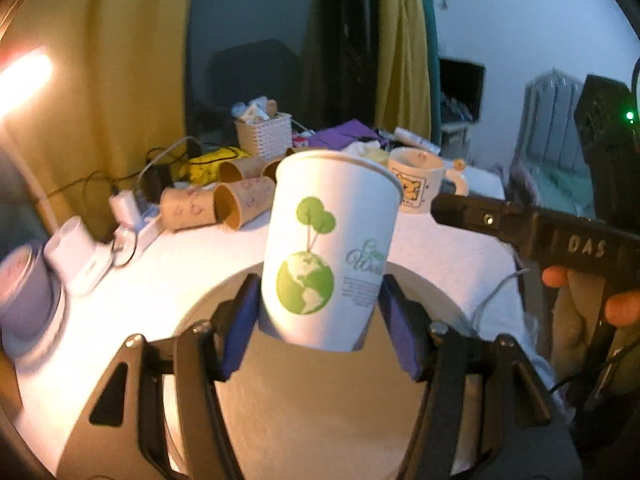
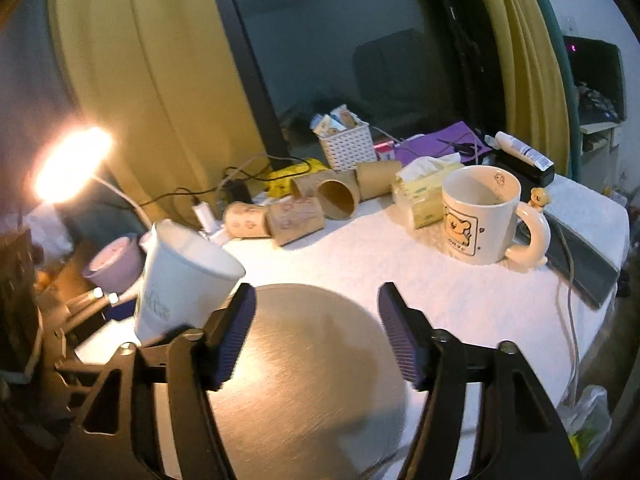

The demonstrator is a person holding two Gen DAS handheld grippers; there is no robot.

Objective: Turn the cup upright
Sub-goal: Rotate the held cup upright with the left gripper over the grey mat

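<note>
Paper cup (image 1: 332, 248): white, green print of a globe with tree shapes above it, green script lettering to the side, text too blurred to read. Mouth up, slightly tilted, rim intact. It's off the surface, above the round wooden board (image 1: 320, 400), clamped low on the body between the blue pads (image 1: 240, 328) of the left gripper (image 1: 318, 316). In the right wrist view the same cup (image 2: 180, 276) sits at far left, leaning, held in the air by the left tool. Right gripper (image 2: 316, 332): jaws wide apart, nothing between them, hovering over the board (image 2: 304, 380). White cloth-covered table (image 2: 360, 264) underneath. Behind: cartoon mug (image 2: 484, 220) upright, brown paper cups (image 2: 296, 216) lying on their sides, tissue pack (image 2: 424, 188), white woven basket (image 2: 348, 148), lit desk lamp (image 2: 72, 164).
</note>
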